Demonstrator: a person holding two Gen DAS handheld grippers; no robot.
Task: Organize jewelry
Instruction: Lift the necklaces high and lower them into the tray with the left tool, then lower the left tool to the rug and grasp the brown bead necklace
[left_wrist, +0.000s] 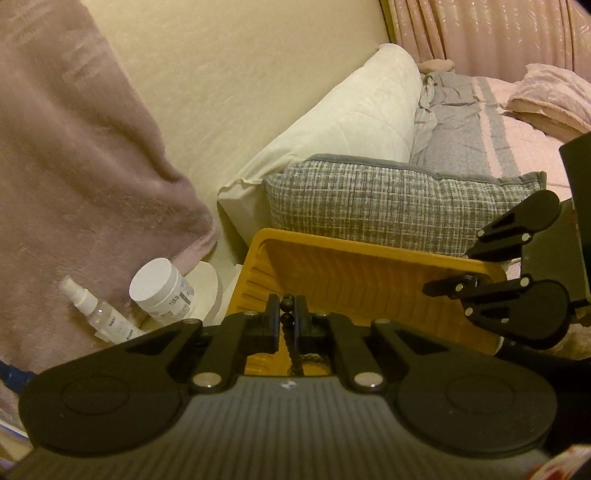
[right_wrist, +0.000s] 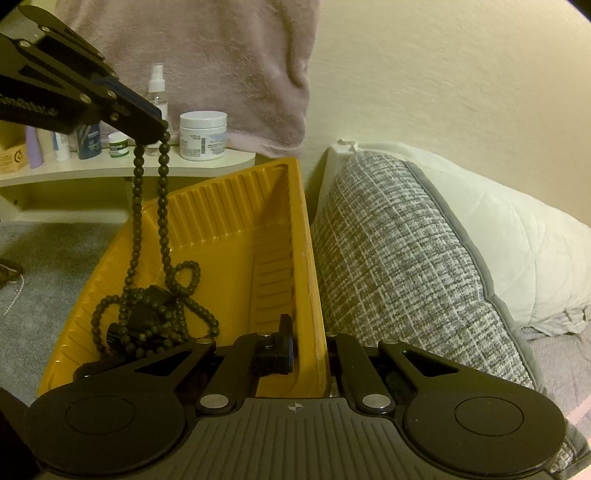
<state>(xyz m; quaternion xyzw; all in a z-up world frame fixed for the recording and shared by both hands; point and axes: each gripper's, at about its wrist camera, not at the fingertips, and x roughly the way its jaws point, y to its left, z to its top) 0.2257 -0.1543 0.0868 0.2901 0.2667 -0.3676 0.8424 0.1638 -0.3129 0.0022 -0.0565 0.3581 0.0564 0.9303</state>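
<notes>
My left gripper (left_wrist: 287, 314) is shut on a strand of dark beads (left_wrist: 288, 309) and holds it above the yellow tray (left_wrist: 369, 266). In the right wrist view the left gripper (right_wrist: 162, 133) hangs the bead necklace (right_wrist: 162, 206) down into the yellow tray (right_wrist: 236, 192), where the rest of the strand lies coiled on a small black object (right_wrist: 147, 310). My right gripper (right_wrist: 310, 354) grips the tray's right wall between its fingers. In the left wrist view the right gripper (left_wrist: 476, 266) is at the tray's right rim.
A grey woven cushion (right_wrist: 399, 266) and a white pillow (right_wrist: 517, 251) lie right of the tray. A white shelf (right_wrist: 122, 168) holds a white jar (right_wrist: 203, 134), a spray bottle (right_wrist: 158, 88) and small bottles. A pink towel (right_wrist: 221, 55) hangs above. Grey carpet (right_wrist: 37, 258) lies left.
</notes>
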